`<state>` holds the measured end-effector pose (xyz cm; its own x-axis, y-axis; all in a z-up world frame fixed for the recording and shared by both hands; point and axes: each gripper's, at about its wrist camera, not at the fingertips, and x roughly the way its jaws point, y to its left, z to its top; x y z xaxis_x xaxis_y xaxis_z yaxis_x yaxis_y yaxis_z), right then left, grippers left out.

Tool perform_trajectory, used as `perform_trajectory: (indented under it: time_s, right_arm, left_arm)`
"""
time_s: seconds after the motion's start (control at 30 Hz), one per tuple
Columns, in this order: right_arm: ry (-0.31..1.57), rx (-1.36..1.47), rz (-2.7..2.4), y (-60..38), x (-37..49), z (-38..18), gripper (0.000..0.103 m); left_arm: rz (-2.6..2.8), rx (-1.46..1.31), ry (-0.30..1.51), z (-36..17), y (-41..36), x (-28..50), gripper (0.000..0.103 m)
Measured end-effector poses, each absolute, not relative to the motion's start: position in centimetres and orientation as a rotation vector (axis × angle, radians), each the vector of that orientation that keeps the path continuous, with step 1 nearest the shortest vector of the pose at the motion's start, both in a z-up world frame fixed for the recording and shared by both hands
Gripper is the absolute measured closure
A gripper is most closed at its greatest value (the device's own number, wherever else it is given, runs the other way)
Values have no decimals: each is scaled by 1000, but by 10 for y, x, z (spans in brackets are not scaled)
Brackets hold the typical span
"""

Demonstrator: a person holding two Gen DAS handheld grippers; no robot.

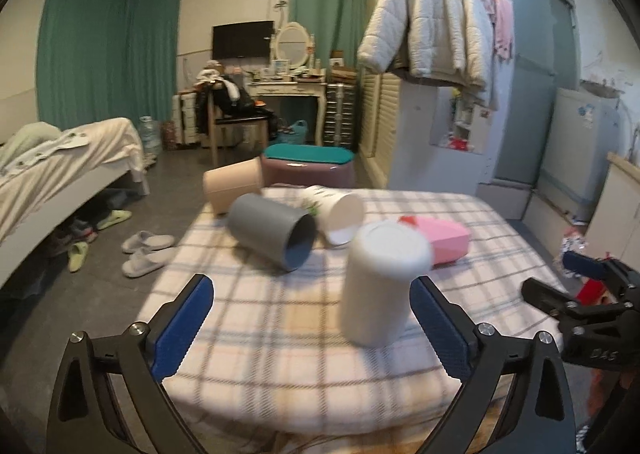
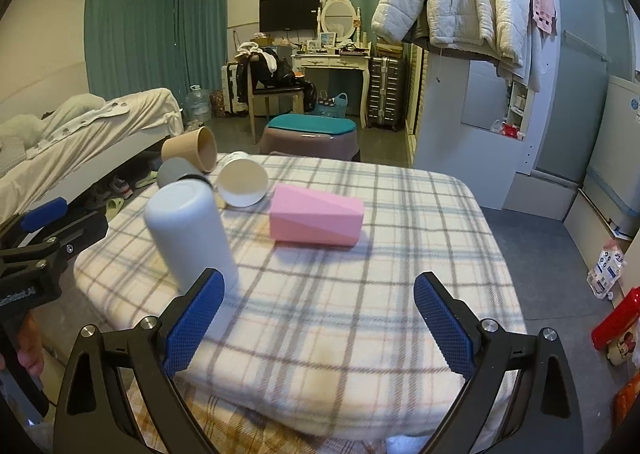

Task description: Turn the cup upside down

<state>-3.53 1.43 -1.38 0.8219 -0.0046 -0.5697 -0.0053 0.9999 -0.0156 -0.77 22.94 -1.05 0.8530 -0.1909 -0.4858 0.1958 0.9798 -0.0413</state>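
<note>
A white cup (image 1: 382, 282) stands upside down, slightly tilted, on the plaid cloth of the table (image 1: 280, 318); it also shows in the right wrist view (image 2: 190, 230). My left gripper (image 1: 312, 318) is open and empty, its right pad just beside the cup. My right gripper (image 2: 320, 318) is open and empty, the cup just beyond its left pad. A grey cup (image 1: 274, 234), a beige cup (image 1: 230, 186) and a white paper cup (image 1: 340, 214) lie on their sides at the far end. A pink faceted cup (image 2: 316, 218) lies on its side mid-table.
The table is small, with floor on all sides. A stool with a teal cushion (image 2: 310, 136) stands behind it. A bed (image 1: 60, 166) is at the left, slippers (image 1: 146, 250) on the floor, a wardrobe and hanging jacket (image 1: 428, 18) at the right.
</note>
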Motion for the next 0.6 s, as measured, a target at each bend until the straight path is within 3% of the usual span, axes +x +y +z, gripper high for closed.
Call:
perform_trajectory:
  time_s: [0.37, 0.43, 0.6]
  right_arm:
    - [612, 0, 8, 26, -46, -33, 6]
    - [620, -5, 17, 27, -46, -34, 0]
    - [613, -14, 19, 30, -48, -31, 0]
  left_arm:
    - [-92, 83, 516, -31, 233, -20, 0]
    - [-91, 81, 513, -30, 233, -22, 0]
    - [-105, 92, 526, -31, 229, -22, 0]
